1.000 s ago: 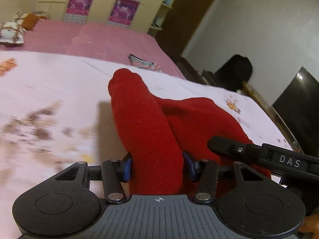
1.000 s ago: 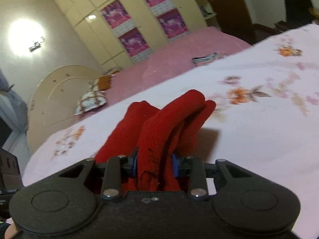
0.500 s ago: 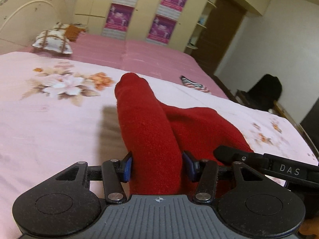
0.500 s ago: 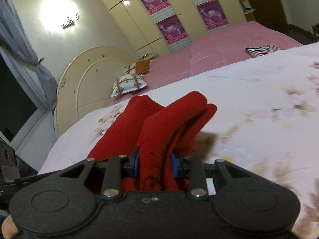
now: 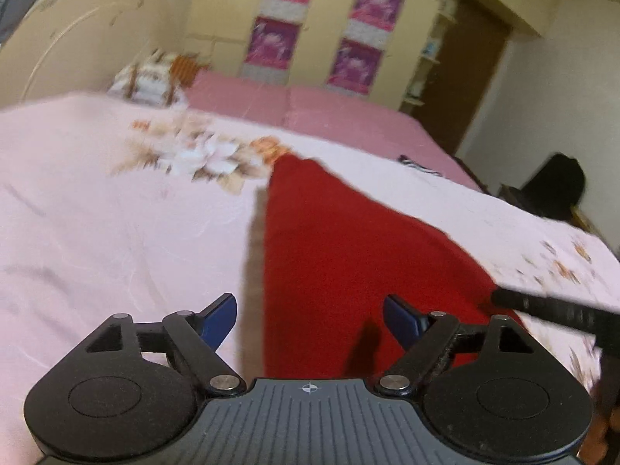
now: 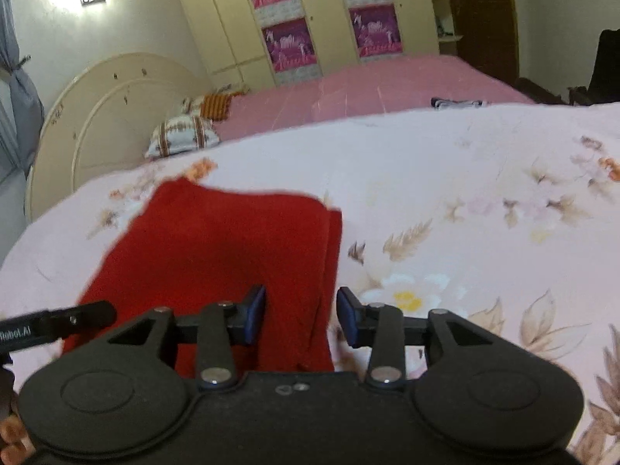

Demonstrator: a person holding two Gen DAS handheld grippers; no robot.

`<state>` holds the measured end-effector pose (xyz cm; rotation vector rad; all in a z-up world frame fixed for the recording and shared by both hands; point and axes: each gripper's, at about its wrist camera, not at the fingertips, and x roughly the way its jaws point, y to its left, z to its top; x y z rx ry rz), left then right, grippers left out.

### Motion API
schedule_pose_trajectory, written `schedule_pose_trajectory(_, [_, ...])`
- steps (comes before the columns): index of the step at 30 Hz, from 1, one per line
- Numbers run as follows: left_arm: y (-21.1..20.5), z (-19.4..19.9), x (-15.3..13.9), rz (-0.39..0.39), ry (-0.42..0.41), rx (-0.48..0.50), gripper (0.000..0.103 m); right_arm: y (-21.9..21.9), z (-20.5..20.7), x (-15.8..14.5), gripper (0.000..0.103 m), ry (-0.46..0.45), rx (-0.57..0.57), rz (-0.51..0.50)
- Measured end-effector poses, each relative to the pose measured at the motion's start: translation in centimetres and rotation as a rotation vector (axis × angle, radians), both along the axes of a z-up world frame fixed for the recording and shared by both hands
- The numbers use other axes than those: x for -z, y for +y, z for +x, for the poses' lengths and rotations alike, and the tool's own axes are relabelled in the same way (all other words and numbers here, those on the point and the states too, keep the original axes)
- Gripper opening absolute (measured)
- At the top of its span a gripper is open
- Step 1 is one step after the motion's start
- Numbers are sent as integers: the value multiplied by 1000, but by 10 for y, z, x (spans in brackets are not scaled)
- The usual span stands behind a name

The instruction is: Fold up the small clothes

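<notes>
A red knit cloth (image 5: 348, 255) lies spread flat on the pale pink floral bedspread (image 5: 116, 240). It also shows in the right wrist view (image 6: 217, 248), with a doubled layer along its right edge. My left gripper (image 5: 310, 317) is open over the cloth's near left edge and holds nothing. My right gripper (image 6: 300, 312) is open over the cloth's near right edge and holds nothing. The tip of the right gripper (image 5: 542, 306) shows at the right of the left wrist view.
A striped garment (image 6: 457, 102) lies far back on the bed. Pillows (image 6: 182, 137) sit by the cream headboard (image 6: 97, 116). A wardrobe with purple posters (image 6: 294, 38) stands behind, and a dark bag (image 5: 554, 186) sits past the bed's right side.
Both grippers were shut on the bunched red cloth held up off the bed. Now both have opened and the cloth lies flat on the bedspread.
</notes>
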<state>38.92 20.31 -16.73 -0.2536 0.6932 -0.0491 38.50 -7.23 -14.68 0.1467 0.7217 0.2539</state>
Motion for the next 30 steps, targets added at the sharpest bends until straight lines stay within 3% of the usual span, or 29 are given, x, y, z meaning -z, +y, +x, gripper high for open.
schedule_pose_trajectory(3, [-5, -20, -10, 36, -10, 25, 83, 11, -22, -19, 35, -46, -58, -25])
schedule_pose_trajectory(6, [-16, -34, -2, 68, 35, 52, 83, 22, -43, -23, 33, -57, -94, -59])
schedule_pose_trajectory(11, [-25, -33, 31, 85, 125, 31, 84, 27, -60, 6, 31, 20, -84, -129])
schedule_pose_trajectory(13, [-29, -31, 33, 95, 134, 22, 87, 26, -58, 25, 31, 67, -76, -169])
schedule_pose_trajectory(15, [-34, -30, 28, 125, 141, 29, 87, 30, -59, 24, 31, 48, -77, -192])
schedule_pose_trajectory(20, [-42, -41, 13, 127, 146, 45, 87, 24, -73, 4, 36, 40, -52, -118])
schedule_pose_trajectory(24, [-48, -56, 10, 132, 131, 53, 87, 26, -83, 5, 36, 27, -51, -147])
schedule_pose_trajectory(27, [-46, -56, 24, 132, 160, 53, 87, 25, -75, 21, 38, 92, -33, -153])
schedule_pose_trajectory(30, [-45, -55, 24, 121, 168, 33, 91, 16, -72, 22, 39, 124, 19, -81])
